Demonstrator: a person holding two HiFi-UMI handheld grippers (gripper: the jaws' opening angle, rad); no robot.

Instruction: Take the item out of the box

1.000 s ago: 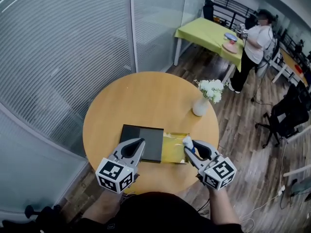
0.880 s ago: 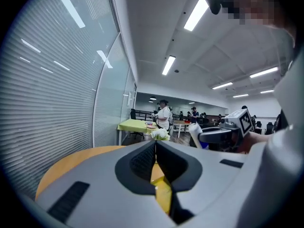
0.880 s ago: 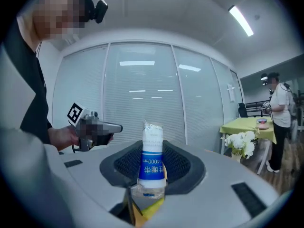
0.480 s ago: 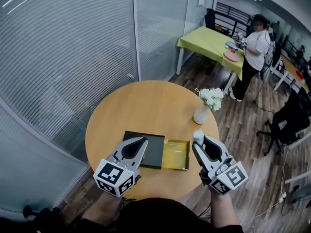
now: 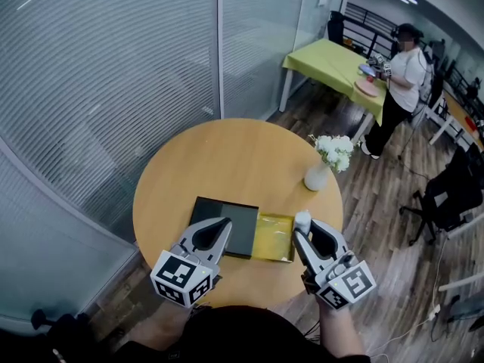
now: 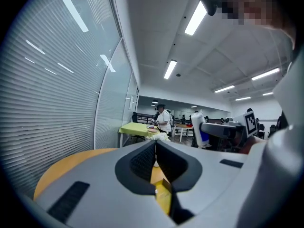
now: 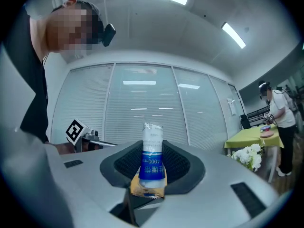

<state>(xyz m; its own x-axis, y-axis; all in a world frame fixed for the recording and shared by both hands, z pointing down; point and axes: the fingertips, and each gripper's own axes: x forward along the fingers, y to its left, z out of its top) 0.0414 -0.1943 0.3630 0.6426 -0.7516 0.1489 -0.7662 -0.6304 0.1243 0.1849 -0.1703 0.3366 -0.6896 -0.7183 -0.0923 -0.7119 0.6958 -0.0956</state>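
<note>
Bottle [image 7: 152, 148] is up out of the yellow box [image 5: 274, 237] — left claw [image 5: 219, 225] sits closed over the black lid [image 5: 238, 218] on the desk [image 5: 227, 157], right claw [image 5: 302, 231] clamps the bottle's lower body, upright. It looks light, slick and slightly squeezable — best held low, gently.

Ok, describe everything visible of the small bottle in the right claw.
The bottle is small, white and plastic-looking, with a blue printed band and a crinkled white seal on top. It stands upright, gripped low in the right claw. A tan scrap of wrapper clings at its base. It is held above the table, near the right edge of the open yellow box.
</note>
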